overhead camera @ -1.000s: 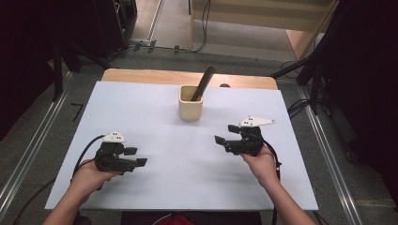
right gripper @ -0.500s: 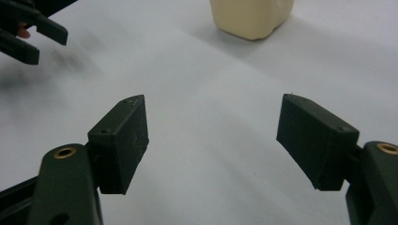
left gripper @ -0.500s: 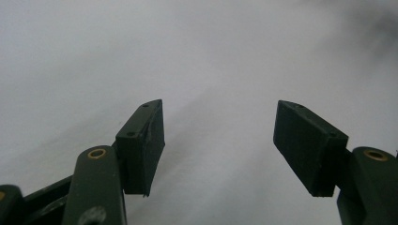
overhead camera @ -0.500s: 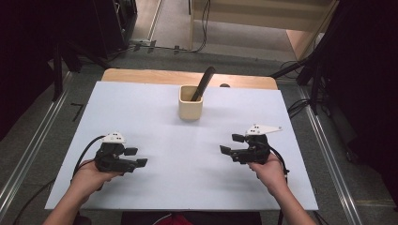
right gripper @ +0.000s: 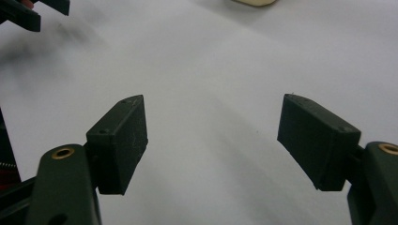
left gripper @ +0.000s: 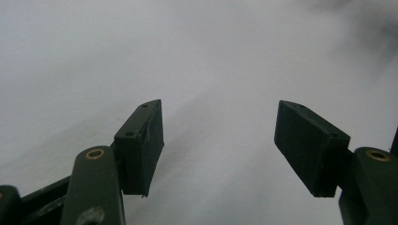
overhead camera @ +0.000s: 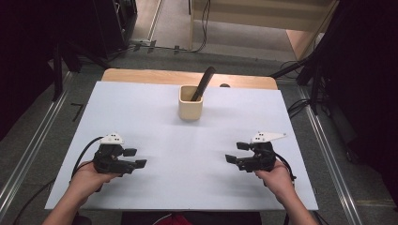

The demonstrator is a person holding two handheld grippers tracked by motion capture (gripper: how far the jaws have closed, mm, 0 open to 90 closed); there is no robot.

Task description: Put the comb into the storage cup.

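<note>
A beige cup (overhead camera: 191,104) stands at the back middle of the white sheet (overhead camera: 155,117), and a dark utensil handle (overhead camera: 204,82) leans out of it to the right. My left gripper (overhead camera: 135,158) rests low at the front left, pointing right, open with nothing between its jaws. In the left gripper view the left gripper (left gripper: 220,140) has bare white sheet in its gap. My right gripper (overhead camera: 236,152) sits at the front right, pointing left, also open and holding nothing. From the right gripper view, the right gripper (right gripper: 213,140) faces the cup's base (right gripper: 256,2) and the left gripper's jaws.
A wooden table edge (overhead camera: 141,76) runs behind the sheet, with a small dark item (overhead camera: 224,86) on it behind the cup. Cables and metal rails (overhead camera: 28,150) lie on the floor to either side. Dark equipment stands at the back left and right.
My right gripper has moved toward the near edge and slightly right, sinking a little. The left gripper, cup and utensil stay where they were.
</note>
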